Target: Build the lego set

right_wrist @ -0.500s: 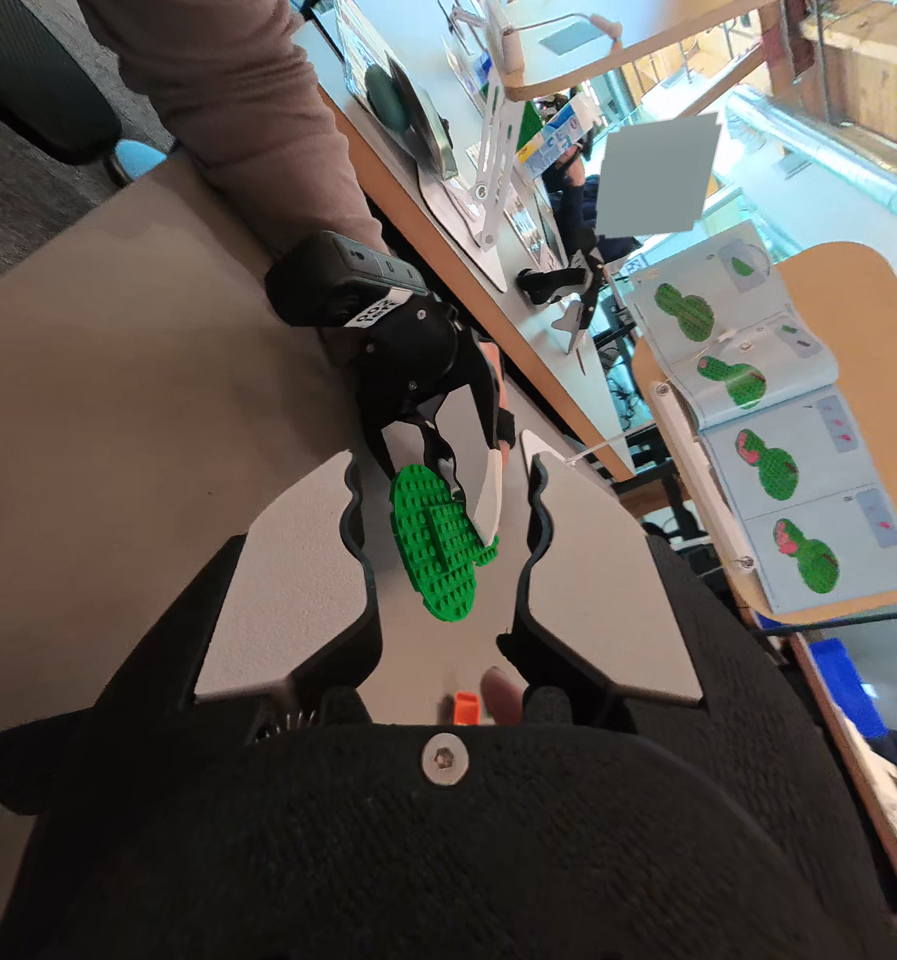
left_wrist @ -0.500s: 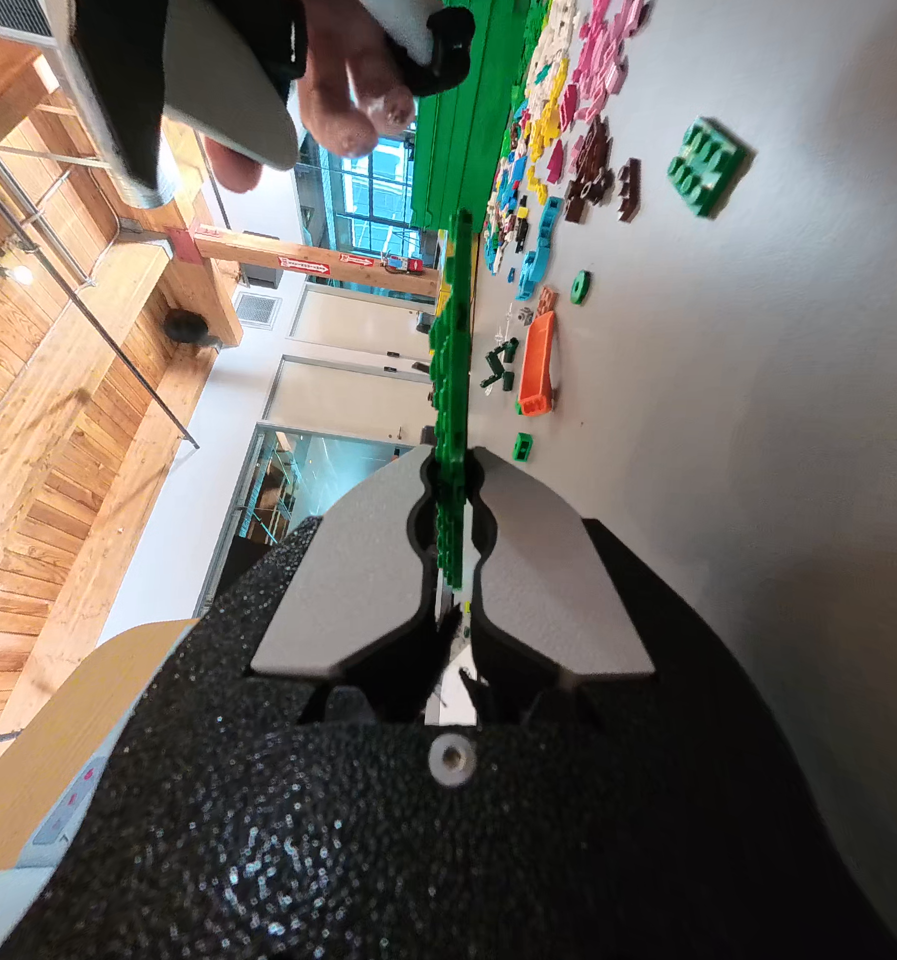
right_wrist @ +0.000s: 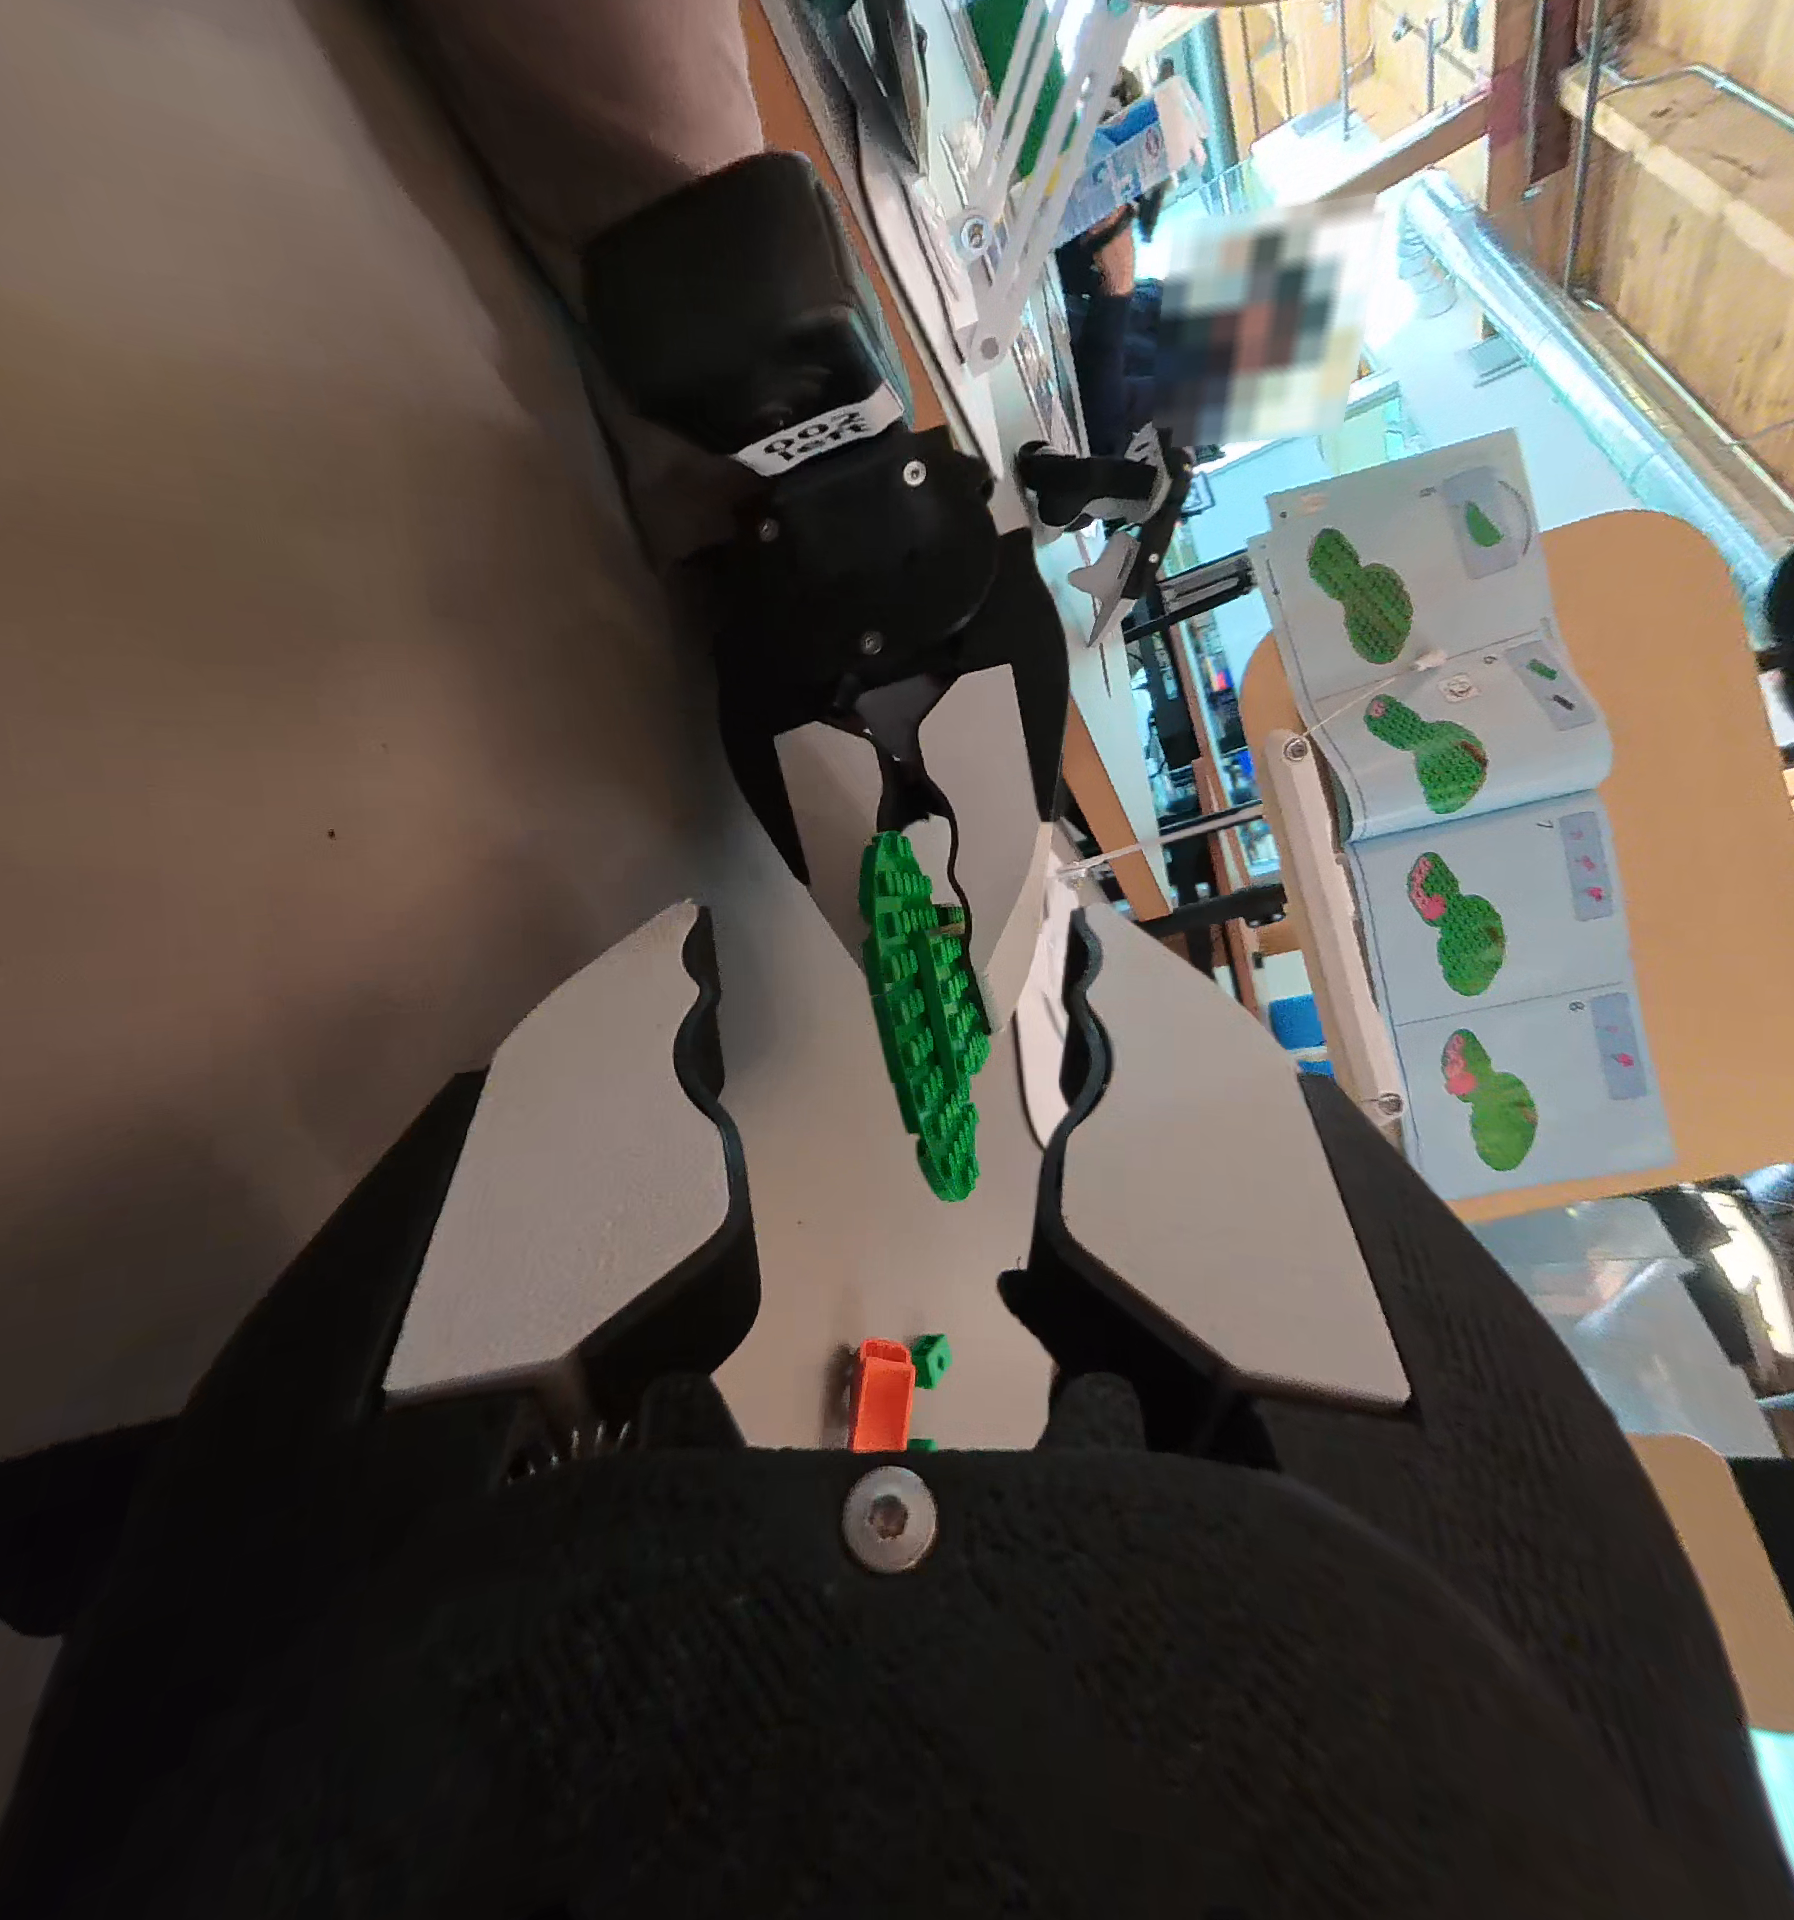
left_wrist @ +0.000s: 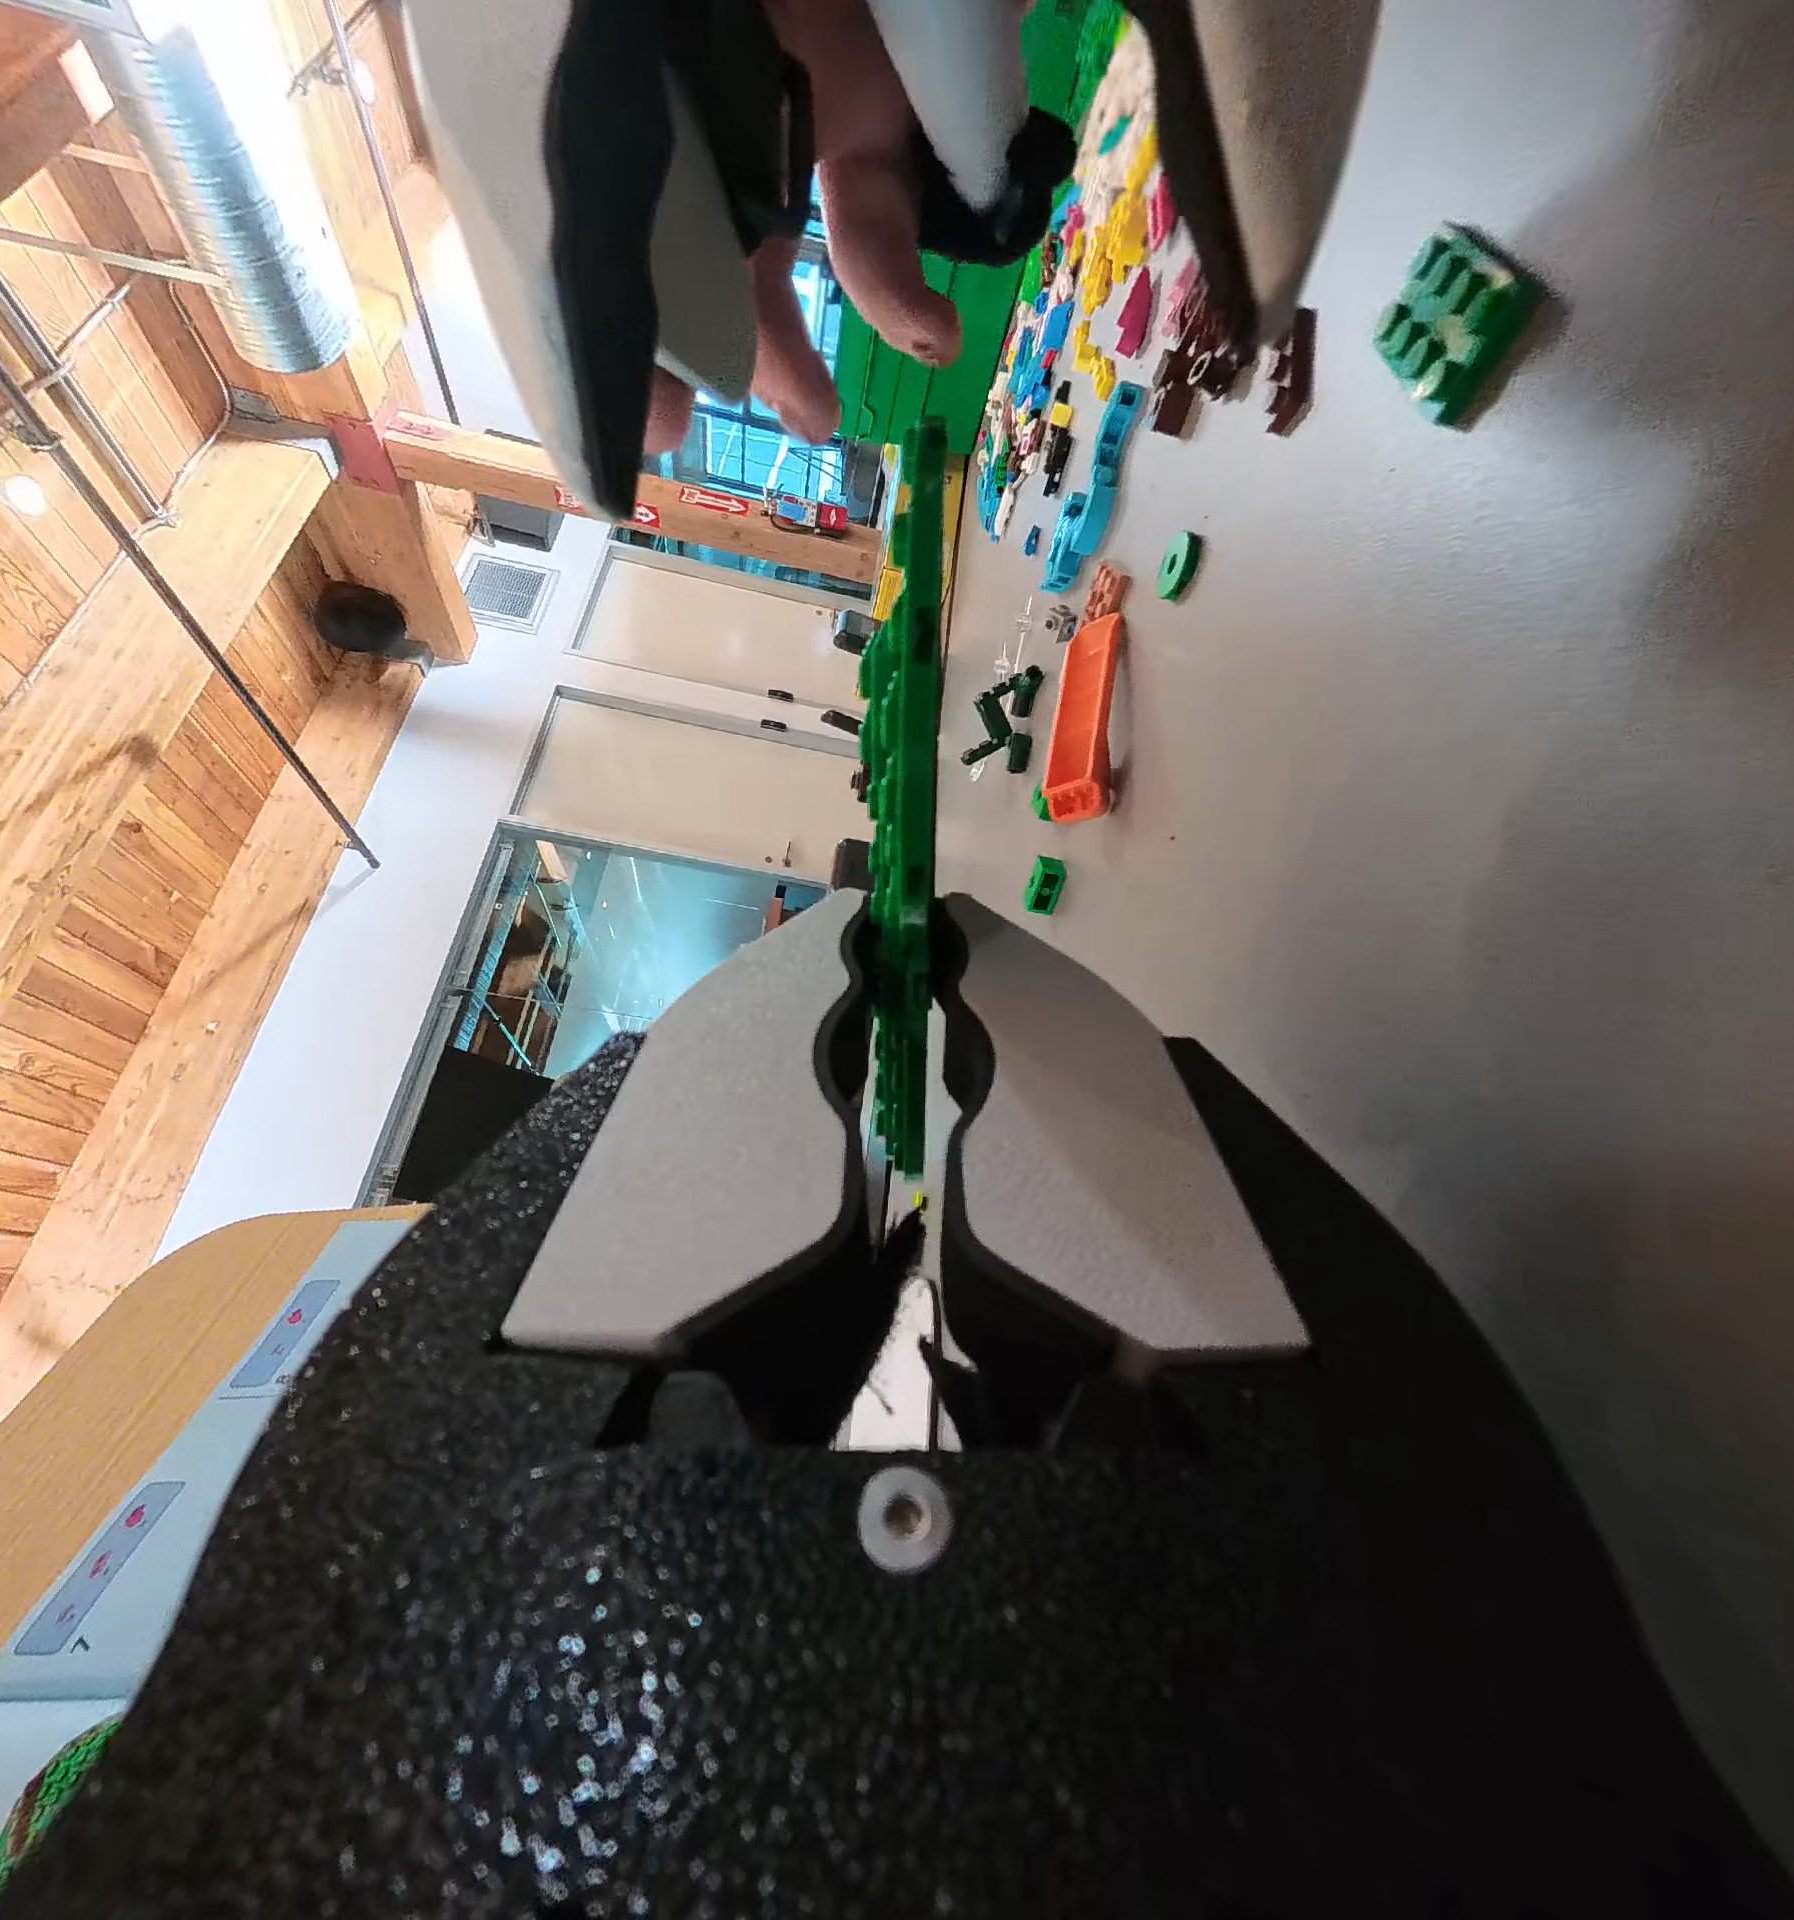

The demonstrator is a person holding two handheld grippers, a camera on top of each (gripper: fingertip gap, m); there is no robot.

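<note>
Your left tongs are clamped on the near end of the green plate, holding it edge-on above the counter. Your right tongs stand apart, empty, with the plate's free end between their tips but touching neither finger. On the counter lie an orange piece with a small green brick just beside it, and mixed loose bricks toward the far edge. An open instruction booklet stands on a holder.
</note>
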